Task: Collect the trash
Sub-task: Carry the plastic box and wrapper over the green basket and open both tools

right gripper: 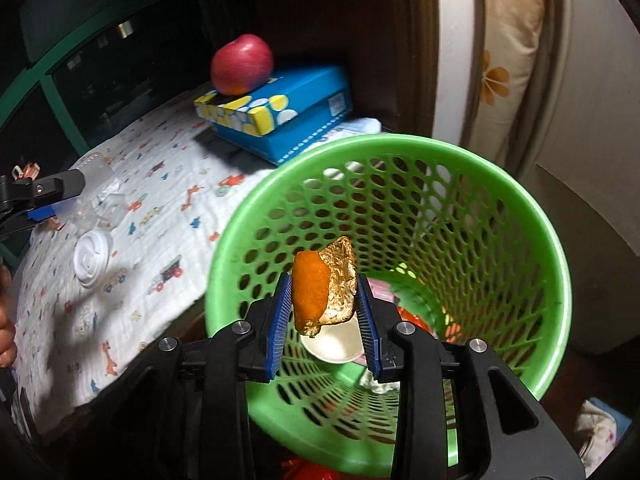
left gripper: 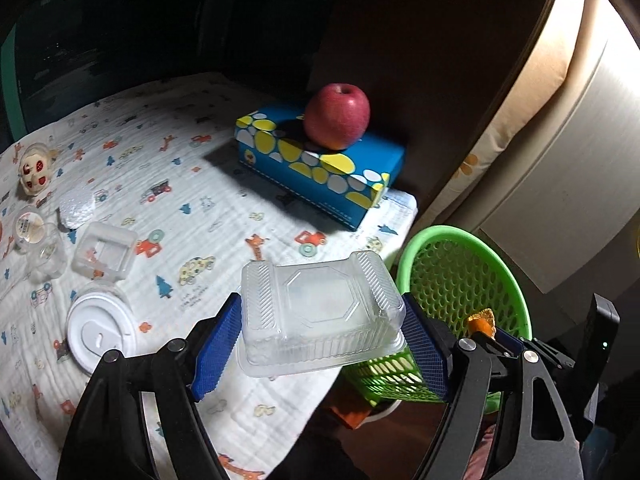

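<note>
My left gripper [left gripper: 322,320] is shut on a clear plastic clamshell box [left gripper: 320,312], held above the table's right edge, beside the green mesh trash basket [left gripper: 472,272]. My right gripper [right gripper: 324,300] is shut on an orange peel [right gripper: 322,286], held over the open mouth of the basket [right gripper: 532,216]. The peel tip and right gripper show in the left wrist view [left gripper: 482,320]. Inside the basket lie a white cup [right gripper: 336,340] and some wrappers.
On the patterned cloth [left gripper: 224,208] lie a white cup lid [left gripper: 100,332], a small clear tray [left gripper: 106,250], clear cups [left gripper: 38,240], a foil piece [left gripper: 76,204] and a small toy [left gripper: 36,170]. A red apple [left gripper: 338,116] sits on a blue tissue box [left gripper: 320,168].
</note>
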The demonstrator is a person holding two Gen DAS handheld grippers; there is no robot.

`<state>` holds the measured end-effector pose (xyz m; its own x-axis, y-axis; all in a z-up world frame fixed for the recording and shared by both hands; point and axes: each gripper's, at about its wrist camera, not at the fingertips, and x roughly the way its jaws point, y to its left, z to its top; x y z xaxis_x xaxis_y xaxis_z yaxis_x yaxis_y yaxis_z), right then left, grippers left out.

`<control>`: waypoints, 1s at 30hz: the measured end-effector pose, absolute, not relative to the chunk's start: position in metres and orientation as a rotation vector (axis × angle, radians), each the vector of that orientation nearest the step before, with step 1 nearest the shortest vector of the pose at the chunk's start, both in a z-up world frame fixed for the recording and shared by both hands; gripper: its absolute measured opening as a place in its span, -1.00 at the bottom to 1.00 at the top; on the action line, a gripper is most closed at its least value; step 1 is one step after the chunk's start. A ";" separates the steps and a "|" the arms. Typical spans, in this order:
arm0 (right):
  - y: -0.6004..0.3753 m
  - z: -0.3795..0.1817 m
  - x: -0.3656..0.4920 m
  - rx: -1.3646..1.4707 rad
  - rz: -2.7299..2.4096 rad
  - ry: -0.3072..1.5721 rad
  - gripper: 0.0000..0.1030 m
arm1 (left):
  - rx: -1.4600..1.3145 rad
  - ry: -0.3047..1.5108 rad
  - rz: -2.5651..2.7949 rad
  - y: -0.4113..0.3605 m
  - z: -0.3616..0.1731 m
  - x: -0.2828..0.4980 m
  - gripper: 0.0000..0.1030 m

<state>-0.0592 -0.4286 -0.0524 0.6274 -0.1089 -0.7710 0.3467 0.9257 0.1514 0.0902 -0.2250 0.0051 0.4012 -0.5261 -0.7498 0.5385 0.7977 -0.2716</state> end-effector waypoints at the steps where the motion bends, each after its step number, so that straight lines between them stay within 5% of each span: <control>1: -0.436 -0.055 -0.062 0.307 -0.281 0.859 -0.34 | 0.024 0.944 -0.686 -0.232 0.006 0.087 0.46; 30: -0.497 -0.017 -0.159 0.402 -0.434 0.676 0.24 | 0.247 1.059 -0.953 -0.400 -0.028 0.027 0.54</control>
